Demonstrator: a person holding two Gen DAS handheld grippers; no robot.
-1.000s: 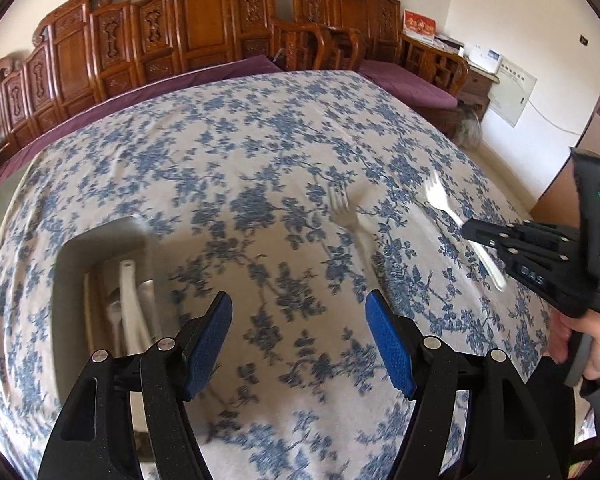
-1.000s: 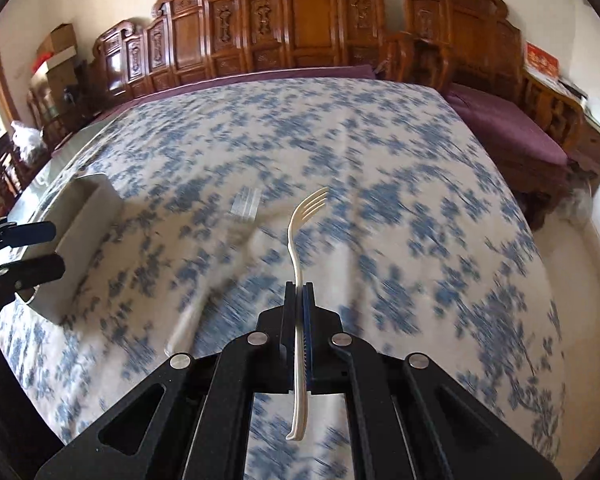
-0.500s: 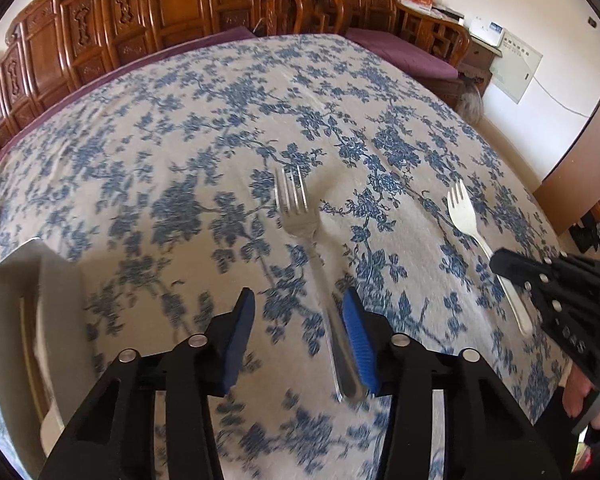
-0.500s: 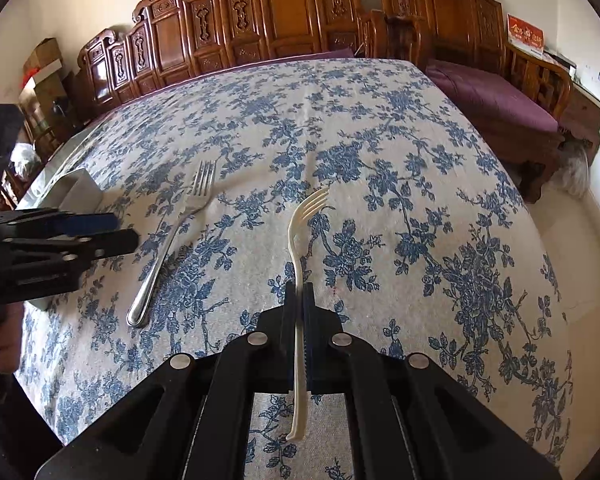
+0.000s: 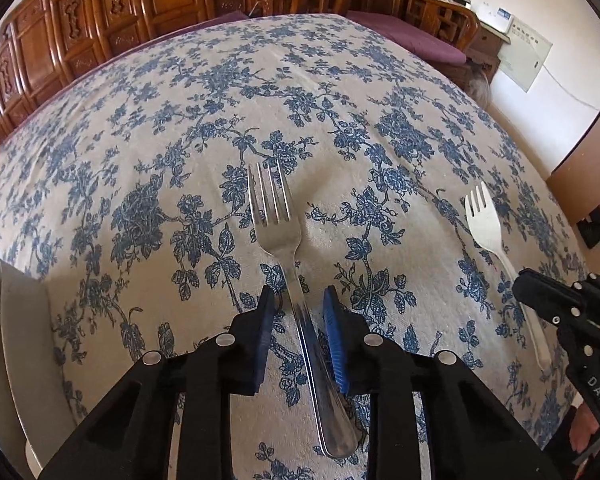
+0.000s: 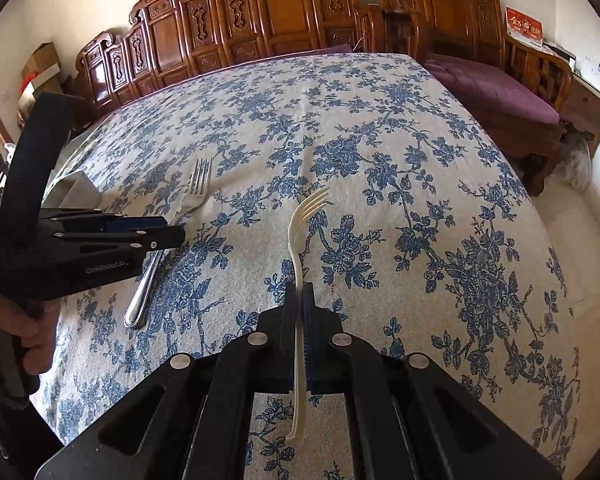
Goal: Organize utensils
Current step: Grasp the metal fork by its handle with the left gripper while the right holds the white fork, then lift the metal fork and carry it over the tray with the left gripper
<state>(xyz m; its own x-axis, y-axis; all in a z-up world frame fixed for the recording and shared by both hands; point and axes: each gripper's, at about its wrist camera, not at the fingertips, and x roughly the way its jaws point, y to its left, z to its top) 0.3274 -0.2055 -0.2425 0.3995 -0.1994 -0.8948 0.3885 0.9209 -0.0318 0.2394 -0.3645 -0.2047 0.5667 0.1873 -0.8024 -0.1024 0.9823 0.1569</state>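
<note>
The left tongs [image 5: 297, 322] are closing around the handle of the metal fork [image 5: 290, 264] lying flat on the desk [image 5: 340, 100], probably stiff, slick and thin, so mid-handle looks safest, while the right tongs [image 6: 299, 334] already pinch the light, bendy plastic fork [image 6: 300, 264].

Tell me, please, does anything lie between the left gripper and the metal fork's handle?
Nothing visible does. The left gripper straddles the metal fork handle on the floral tablecloth, its jaws closing, with only bare cloth between them and the handle. The white plastic fork sits apart in the right gripper.
</note>
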